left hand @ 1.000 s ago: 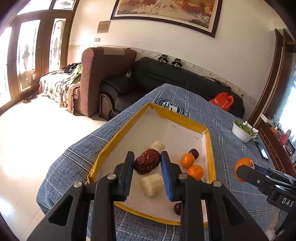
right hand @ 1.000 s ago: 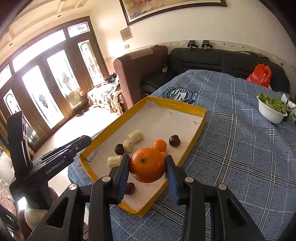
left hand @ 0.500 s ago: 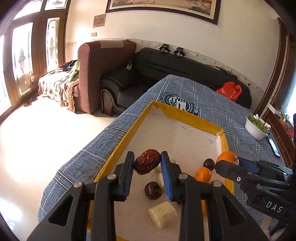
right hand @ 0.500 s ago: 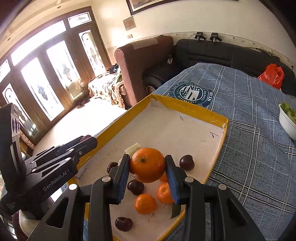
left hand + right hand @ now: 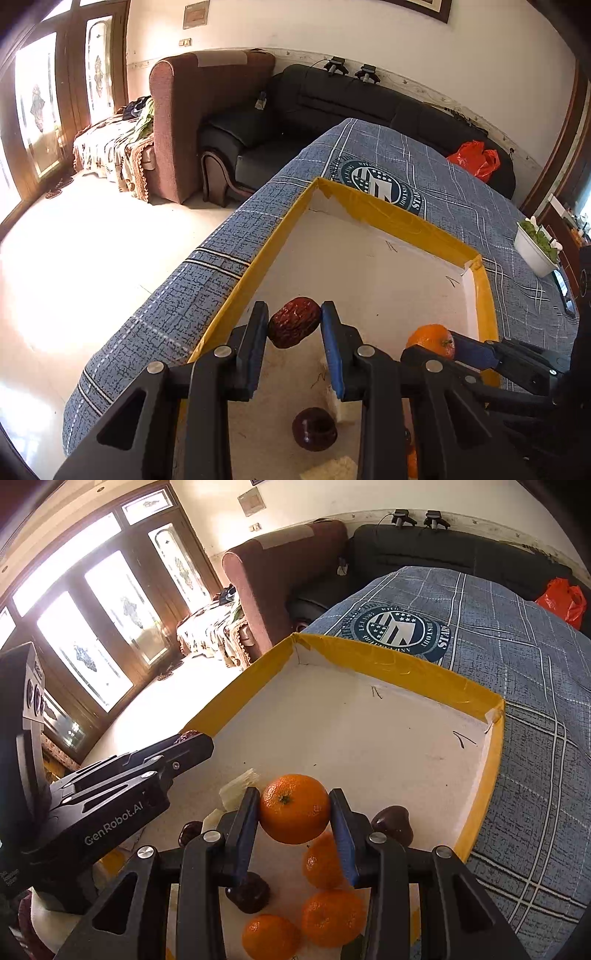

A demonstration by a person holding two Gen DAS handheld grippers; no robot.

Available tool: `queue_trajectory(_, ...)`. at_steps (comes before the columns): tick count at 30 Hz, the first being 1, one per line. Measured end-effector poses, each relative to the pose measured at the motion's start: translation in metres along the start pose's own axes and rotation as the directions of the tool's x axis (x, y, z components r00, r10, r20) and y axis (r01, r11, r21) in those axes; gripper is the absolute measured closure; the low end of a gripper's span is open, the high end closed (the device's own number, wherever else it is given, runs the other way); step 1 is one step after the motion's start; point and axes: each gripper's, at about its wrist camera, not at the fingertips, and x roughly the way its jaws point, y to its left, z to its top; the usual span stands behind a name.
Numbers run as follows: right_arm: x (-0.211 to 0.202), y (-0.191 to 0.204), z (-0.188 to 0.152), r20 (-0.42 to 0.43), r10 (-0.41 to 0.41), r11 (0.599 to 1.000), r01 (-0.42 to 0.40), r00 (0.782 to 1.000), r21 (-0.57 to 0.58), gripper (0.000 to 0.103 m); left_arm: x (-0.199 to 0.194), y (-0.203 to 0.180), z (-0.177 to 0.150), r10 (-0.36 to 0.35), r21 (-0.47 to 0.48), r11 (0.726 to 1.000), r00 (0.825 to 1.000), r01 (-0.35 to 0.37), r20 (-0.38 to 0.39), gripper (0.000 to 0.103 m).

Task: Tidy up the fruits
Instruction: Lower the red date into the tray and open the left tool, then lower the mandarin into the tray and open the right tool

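Note:
My left gripper point(image 5: 294, 325) is shut on a wrinkled red date point(image 5: 294, 322), held above the near left part of a white tray with a yellow rim point(image 5: 388, 214). My right gripper point(image 5: 294, 808) is shut on an orange mandarin point(image 5: 294, 808) over the same tray point(image 5: 406, 664). Below it on the tray floor lie three more mandarins point(image 5: 332, 915), dark round fruits point(image 5: 393, 821) and pale white chunks point(image 5: 238, 786). The left wrist view shows the right gripper point(image 5: 432, 341) with its mandarin at the right, plus a dark fruit point(image 5: 314, 428) under my fingers.
The tray rests on a table under a blue checked cloth point(image 5: 517, 646) with a round crest. A white bowl of greens point(image 5: 535, 247) stands at the cloth's far right. Beyond are a black sofa point(image 5: 369, 99), a brown armchair point(image 5: 199, 110) and an orange bag point(image 5: 476, 158).
Both grippers have travelled forward and down over the tray, each keeping its fruit. The loose fruits and white chunks now lie under and behind the fingers, and the tray's far half fills the view.

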Motion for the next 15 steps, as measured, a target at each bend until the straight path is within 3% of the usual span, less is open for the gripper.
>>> queue_trajectory(5, 0.0115, -0.0005, -0.0007, -0.033, 0.019, 1.000, -0.019, 0.999, 0.010, 0.060, 0.0019, 0.0007, 0.0011, 0.013, -0.006, 1.000, 1.000, -0.013, 0.000, 0.074)
queue_trajectory(9, 0.0116, 0.0029, -0.0002, -0.036, 0.009, 1.000, -0.009, 0.999, -0.003, 0.059, 0.0021, 0.0034, 0.0006, 0.029, -0.027, 0.999, 1.000, -0.029, 0.000, 0.053)
queue_trajectory(15, 0.0085, 0.0070, -0.0002, -0.028, -0.013, 1.000, 0.012, 1.000, -0.022, 0.057, -0.0020, -0.0007, -0.0006, 0.027, -0.012, 1.000, 1.000, -0.027, 0.009, 0.040)
